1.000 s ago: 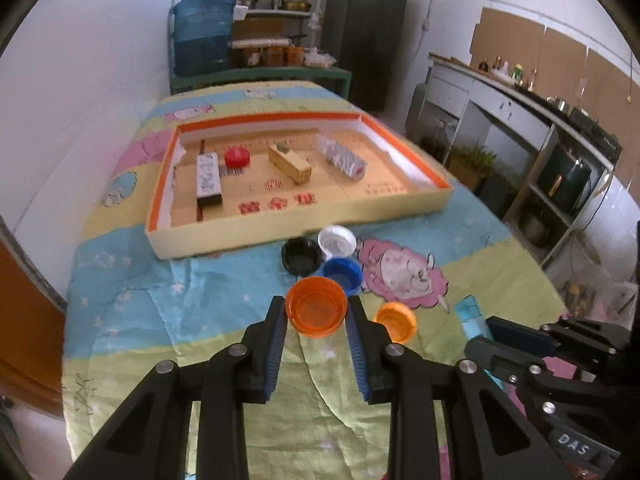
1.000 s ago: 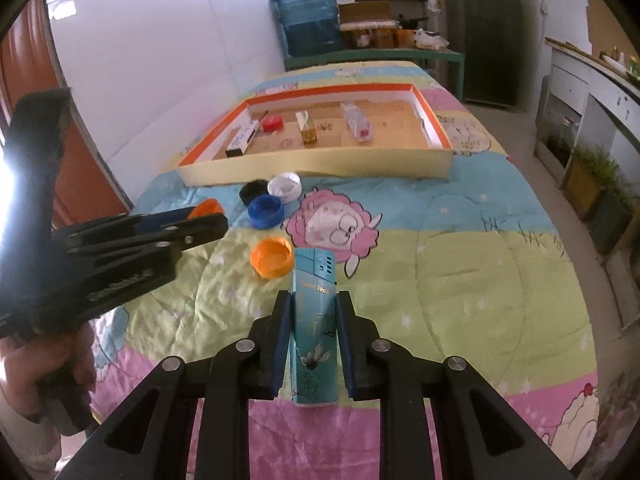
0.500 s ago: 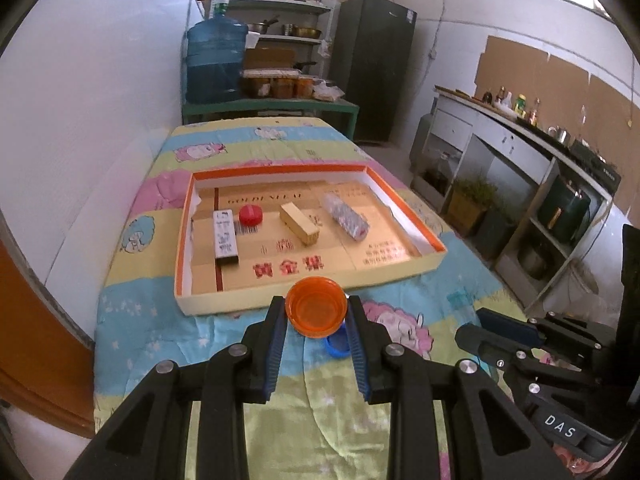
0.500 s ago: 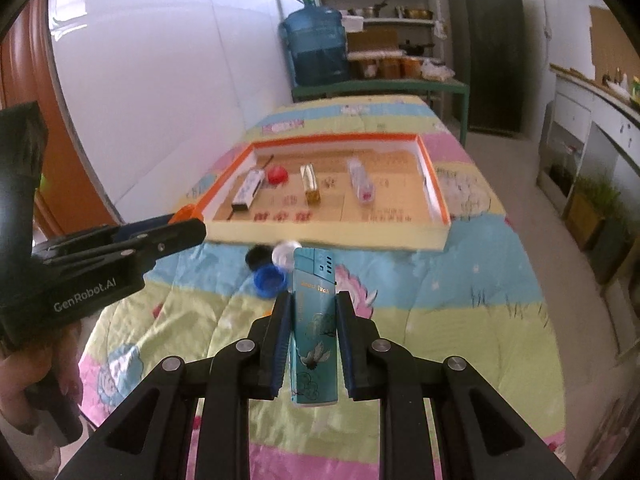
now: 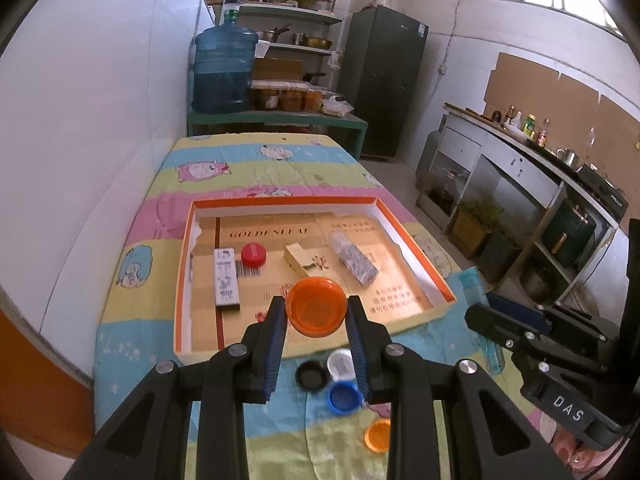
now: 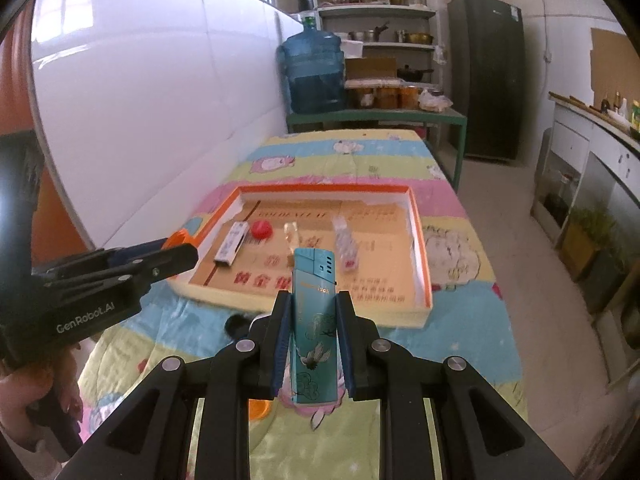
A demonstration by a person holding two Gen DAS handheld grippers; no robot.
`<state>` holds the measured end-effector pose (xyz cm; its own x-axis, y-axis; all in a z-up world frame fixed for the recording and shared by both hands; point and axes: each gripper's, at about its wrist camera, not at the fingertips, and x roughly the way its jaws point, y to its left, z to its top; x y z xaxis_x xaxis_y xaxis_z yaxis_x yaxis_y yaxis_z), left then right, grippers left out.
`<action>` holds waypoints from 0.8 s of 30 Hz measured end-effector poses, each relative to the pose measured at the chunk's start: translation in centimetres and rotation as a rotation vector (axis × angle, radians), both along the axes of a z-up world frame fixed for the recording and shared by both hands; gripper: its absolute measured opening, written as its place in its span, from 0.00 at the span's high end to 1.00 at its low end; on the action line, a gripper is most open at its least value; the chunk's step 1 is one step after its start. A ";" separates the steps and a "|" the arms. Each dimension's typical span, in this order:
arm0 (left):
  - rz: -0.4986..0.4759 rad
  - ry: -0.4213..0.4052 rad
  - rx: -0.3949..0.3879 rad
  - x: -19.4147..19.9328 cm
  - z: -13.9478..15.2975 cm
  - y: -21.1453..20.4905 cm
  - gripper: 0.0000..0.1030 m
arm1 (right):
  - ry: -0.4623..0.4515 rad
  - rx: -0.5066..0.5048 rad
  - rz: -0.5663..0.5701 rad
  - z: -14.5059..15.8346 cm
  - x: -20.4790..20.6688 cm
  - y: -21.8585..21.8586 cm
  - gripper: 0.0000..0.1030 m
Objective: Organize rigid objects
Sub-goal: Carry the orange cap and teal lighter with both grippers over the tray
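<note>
My left gripper [image 5: 317, 312] is shut on an orange cap [image 5: 317, 306] and holds it above the near wall of the orange-rimmed cardboard tray [image 5: 182, 280]. My right gripper [image 6: 313, 320] is shut on a teal box [image 6: 314, 320], raised before the tray's [image 6: 420, 248] near wall. In the tray lie a white box [image 5: 226, 276], a red cap [image 5: 253, 254], a tan box [image 5: 301, 262] and a clear wrapped pack [image 5: 354, 258]. On the cloth near the tray lie black [image 5: 311, 376], white [image 5: 341, 363], blue [image 5: 343, 397] and small orange [image 5: 378, 435] caps.
The table wears a striped cartoon cloth [image 5: 256, 168]. A white wall [image 5: 100, 160] runs along its left side. A green bench with a water jug [image 5: 224, 70] stands behind it. A counter [image 5: 532, 168] and a fridge [image 5: 380, 80] stand at the right.
Both grippers have risen and moved forward toward the tray with their loads. The left one went from the loose caps on the cloth to above the tray's near wall.
</note>
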<state>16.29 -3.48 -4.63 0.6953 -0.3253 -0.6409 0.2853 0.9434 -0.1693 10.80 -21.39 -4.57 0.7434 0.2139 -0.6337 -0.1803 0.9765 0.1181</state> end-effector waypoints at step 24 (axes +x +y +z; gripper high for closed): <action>0.048 0.109 0.041 9.0 -5.5 -0.3 0.70 | 0.045 -0.048 -0.004 -3.3 11.5 -3.0 0.78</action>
